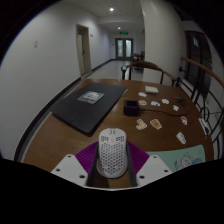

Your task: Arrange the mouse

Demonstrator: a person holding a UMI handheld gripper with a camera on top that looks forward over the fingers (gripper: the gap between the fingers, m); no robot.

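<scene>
A white mouse [111,153] with a perforated honeycomb shell sits between my two fingers, its nose pointing away over the wooden table [70,140]. My gripper [111,165] is shut on it, with the purple pads [88,157] pressing on both of its sides. The mouse looks lifted a little above the table's near edge. A dark mouse mat [91,105] lies on the table beyond and to the left of the fingers.
A small white item [91,96] rests on the mat. Several small white objects [158,123] and a dark box [131,105] are scattered on the table's right half. Chairs [147,68] stand at the far side; a corridor lies beyond.
</scene>
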